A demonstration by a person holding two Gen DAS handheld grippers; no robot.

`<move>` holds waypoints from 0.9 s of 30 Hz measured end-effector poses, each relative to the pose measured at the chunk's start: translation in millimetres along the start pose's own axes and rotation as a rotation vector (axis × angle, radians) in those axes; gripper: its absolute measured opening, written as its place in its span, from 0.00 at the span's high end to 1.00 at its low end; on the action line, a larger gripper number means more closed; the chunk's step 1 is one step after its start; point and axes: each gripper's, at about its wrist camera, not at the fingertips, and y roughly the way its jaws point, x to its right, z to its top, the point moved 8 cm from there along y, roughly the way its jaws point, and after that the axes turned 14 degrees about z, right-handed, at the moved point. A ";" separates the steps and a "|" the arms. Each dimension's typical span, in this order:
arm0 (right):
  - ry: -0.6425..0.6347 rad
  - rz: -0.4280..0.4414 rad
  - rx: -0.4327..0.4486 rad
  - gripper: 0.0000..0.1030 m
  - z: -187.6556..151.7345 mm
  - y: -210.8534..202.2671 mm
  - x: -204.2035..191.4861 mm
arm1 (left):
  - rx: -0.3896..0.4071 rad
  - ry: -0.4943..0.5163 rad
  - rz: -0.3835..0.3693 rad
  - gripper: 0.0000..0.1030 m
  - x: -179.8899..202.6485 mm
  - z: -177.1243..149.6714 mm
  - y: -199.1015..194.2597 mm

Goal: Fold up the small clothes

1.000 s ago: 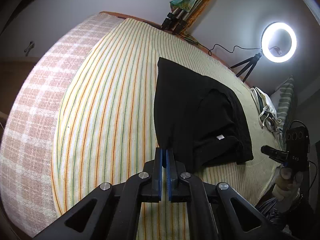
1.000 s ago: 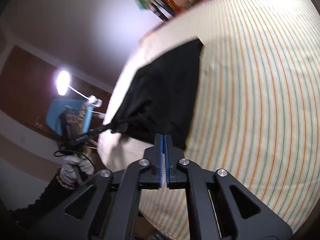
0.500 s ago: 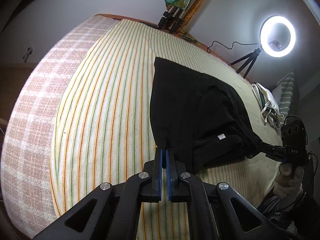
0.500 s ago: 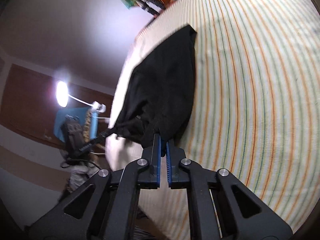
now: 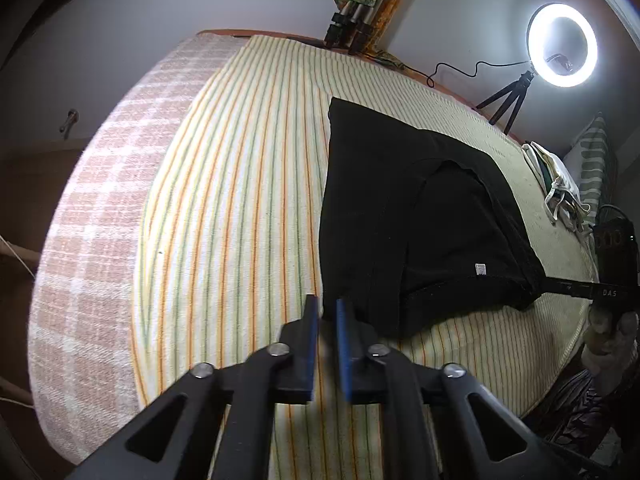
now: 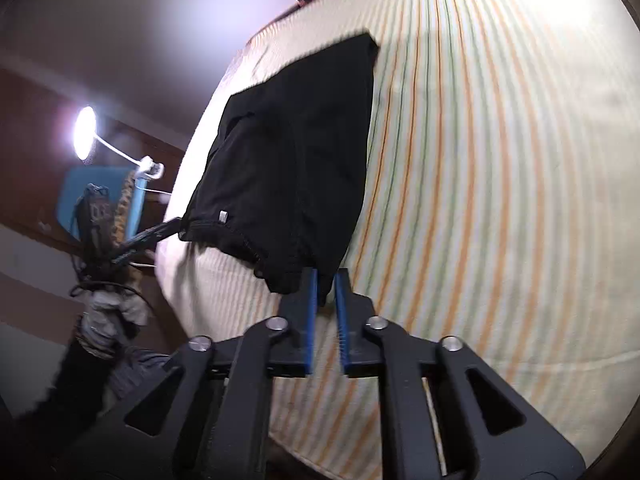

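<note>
While the black garment (image 5: 404, 216) lies flat on the striped bedcover (image 5: 240, 200), we hold both grippers at its near hem, close to the front edge of the bed. Our left gripper (image 5: 327, 312) has its blue-lined jaws parted by a narrow gap, and the garment's near left corner sits just at the fingertips; a little cloth seems to reach between them, but we cannot tell whether they touch it. In the right wrist view, our right gripper (image 6: 327, 286) is likewise slightly parted, with the hem's corner hanging down between its blue pads (image 6: 311, 320), not pinched. From the left wrist view the right gripper (image 5: 560, 286) reaches the garment's near right corner, its tips against the waistband. The garment is folded over itself, with a small white label (image 5: 480, 269) showing near the waistband. A checked sheet (image 5: 92, 220) covers the bed's left side, a ring light on a tripod (image 5: 562, 45) stands at the far right corner, and a pile of pale cloth (image 5: 560, 184) lies along the right edge.
</note>
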 end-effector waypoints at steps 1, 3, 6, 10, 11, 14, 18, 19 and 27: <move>-0.021 0.003 0.016 0.82 4.3 -4.4 -2.9 | 0.018 -0.007 -0.003 0.81 -1.2 2.4 -5.8; -0.051 0.018 0.064 0.65 16.9 -12.7 -11.3 | 0.057 -0.008 0.002 0.80 -2.9 10.5 -16.0; -0.073 0.045 0.124 0.62 38.7 -21.9 -17.6 | 0.115 -0.004 0.003 0.71 -2.0 28.2 -27.7; -0.087 0.054 0.169 0.62 69.1 -24.4 -17.2 | 0.136 -0.045 -0.034 0.66 0.9 58.2 -22.5; -0.080 0.067 0.177 0.62 76.3 -24.4 -15.6 | 0.137 -0.052 -0.040 0.65 2.6 66.4 -18.1; -0.046 0.093 0.207 0.62 104.4 -20.3 -8.1 | 0.132 -0.073 -0.066 0.62 9.7 90.1 -2.5; -0.006 0.094 0.206 0.62 127.9 -7.8 9.1 | 0.119 -0.084 -0.099 0.56 20.4 116.9 19.8; 0.005 0.092 0.200 0.62 132.2 -2.4 14.4 | 0.114 -0.093 -0.107 0.53 21.7 123.1 25.5; 0.095 0.131 0.164 0.62 154.5 29.4 43.3 | 0.047 -0.160 -0.162 0.48 26.5 150.9 71.1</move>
